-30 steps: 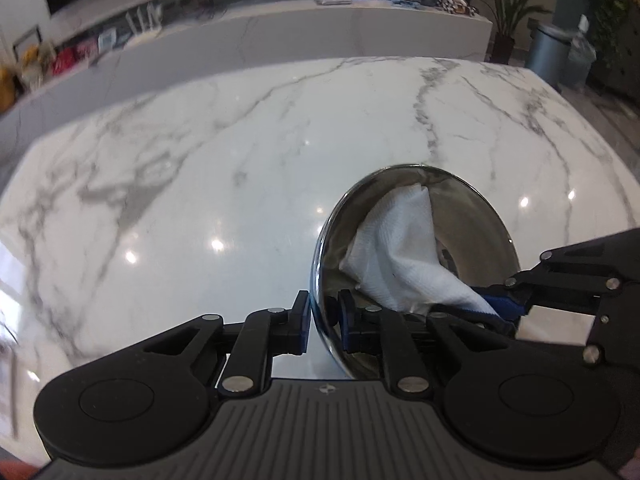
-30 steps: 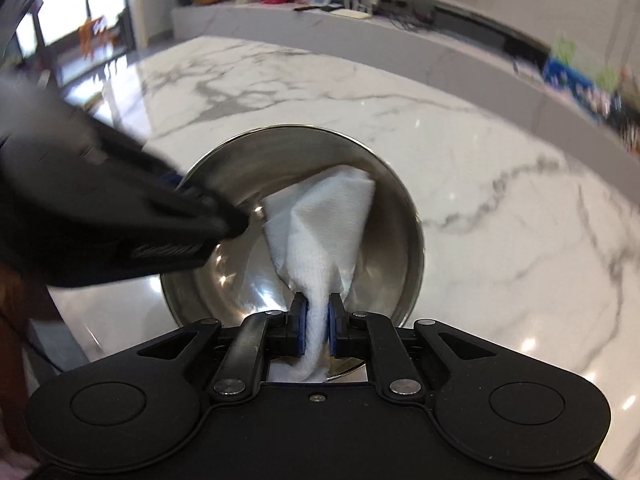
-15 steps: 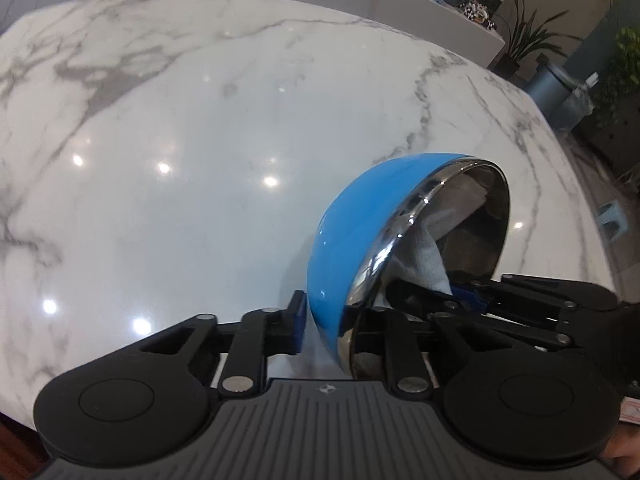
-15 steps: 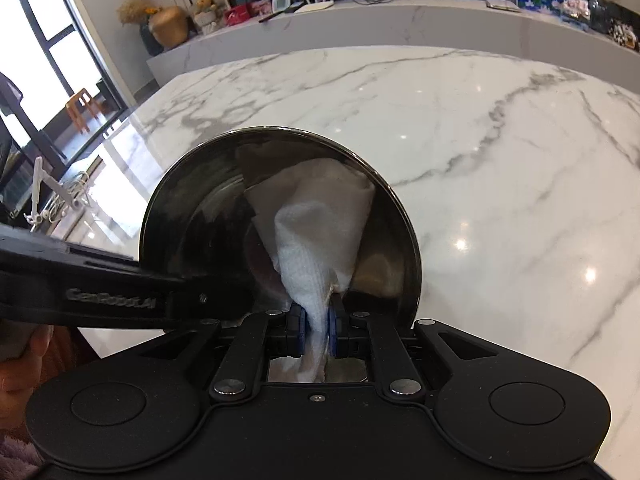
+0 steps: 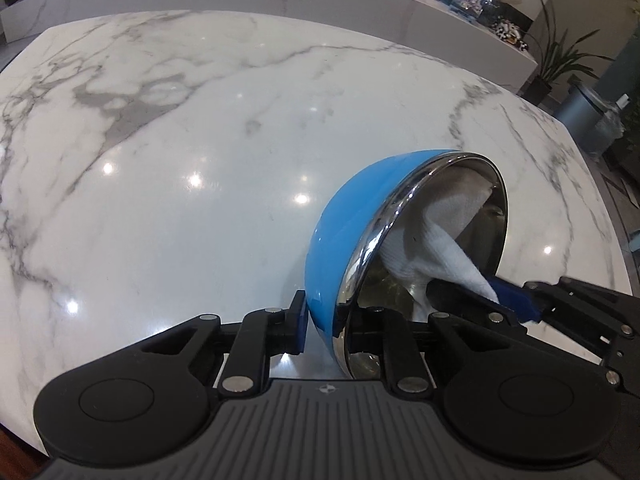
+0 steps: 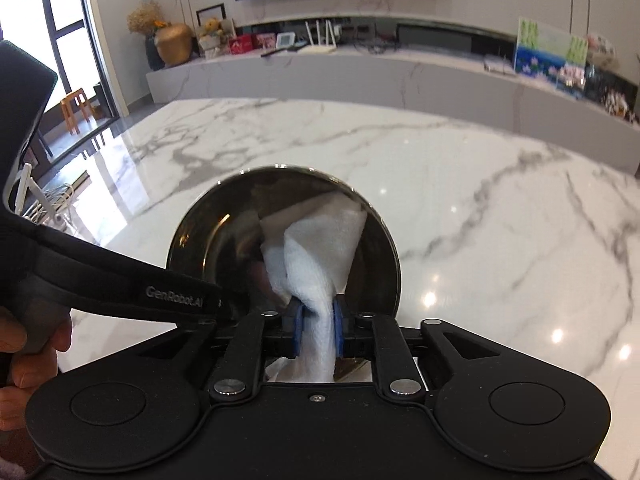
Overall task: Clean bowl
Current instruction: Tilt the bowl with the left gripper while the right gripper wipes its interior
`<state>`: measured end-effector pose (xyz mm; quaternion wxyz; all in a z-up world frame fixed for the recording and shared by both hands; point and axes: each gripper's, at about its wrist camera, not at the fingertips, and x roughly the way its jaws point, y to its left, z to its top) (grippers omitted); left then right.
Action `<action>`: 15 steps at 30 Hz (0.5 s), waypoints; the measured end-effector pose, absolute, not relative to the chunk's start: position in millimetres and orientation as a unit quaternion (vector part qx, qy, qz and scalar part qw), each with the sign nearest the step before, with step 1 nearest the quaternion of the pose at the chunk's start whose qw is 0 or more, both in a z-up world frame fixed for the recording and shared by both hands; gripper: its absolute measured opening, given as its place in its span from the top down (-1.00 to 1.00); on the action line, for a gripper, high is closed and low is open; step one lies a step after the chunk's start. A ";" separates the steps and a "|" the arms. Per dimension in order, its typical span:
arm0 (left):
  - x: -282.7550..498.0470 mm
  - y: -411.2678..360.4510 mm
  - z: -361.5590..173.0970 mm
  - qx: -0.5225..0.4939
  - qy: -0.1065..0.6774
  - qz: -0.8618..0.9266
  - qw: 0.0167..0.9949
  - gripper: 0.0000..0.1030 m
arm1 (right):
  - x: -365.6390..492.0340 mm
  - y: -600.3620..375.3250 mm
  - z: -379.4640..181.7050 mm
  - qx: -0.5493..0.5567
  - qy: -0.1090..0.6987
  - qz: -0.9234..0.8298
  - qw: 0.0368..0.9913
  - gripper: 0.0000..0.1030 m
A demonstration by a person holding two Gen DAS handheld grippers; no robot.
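A bowl (image 5: pixel 348 232), blue outside and mirror steel inside, is tipped on its side above the marble table (image 5: pixel 160 200). My left gripper (image 5: pixel 322 322) is shut on its near rim, one pad outside and one inside. A white paper towel (image 5: pixel 440 232) lies against the bowl's inner wall. The right wrist view looks straight into the bowl (image 6: pixel 224 240), where the towel (image 6: pixel 328 248) runs back between the blue pads of my right gripper (image 6: pixel 318 330). Those jaws are opening, and the towel still fills the gap and touches both pads. The right gripper (image 5: pixel 512 296) reaches in from the right.
The left gripper's black body (image 6: pixel 120 280) crosses the left of the right wrist view, with a person's hand (image 6: pixel 24 340) on it. A long marble counter (image 6: pixel 360 72) with boxes and pictures runs behind the table. A plant (image 5: pixel 560 56) and a grey bin (image 5: pixel 588 108) stand beyond the far right corner.
The bowl has been tipped further onto its side, so its blue outside now faces the left wrist camera. The right gripper's pads have spread wider around the towel.
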<state>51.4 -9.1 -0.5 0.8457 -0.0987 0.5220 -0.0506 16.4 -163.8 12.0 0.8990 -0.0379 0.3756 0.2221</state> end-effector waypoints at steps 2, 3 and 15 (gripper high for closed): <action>52.9 -6.0 -0.6 -0.101 0.525 -0.047 0.844 0.71 | 19.1 -161.8 12.2 -0.047 0.368 0.227 0.900 0.48; 53.4 -4.6 -0.7 -0.103 0.526 -0.045 0.843 0.71 | 21.0 -161.4 11.7 -0.049 0.366 0.233 0.900 0.46; 57.3 -1.4 0.0 -0.101 0.529 -0.039 0.841 0.71 | 34.4 -154.1 6.8 -0.049 0.387 0.254 0.885 0.87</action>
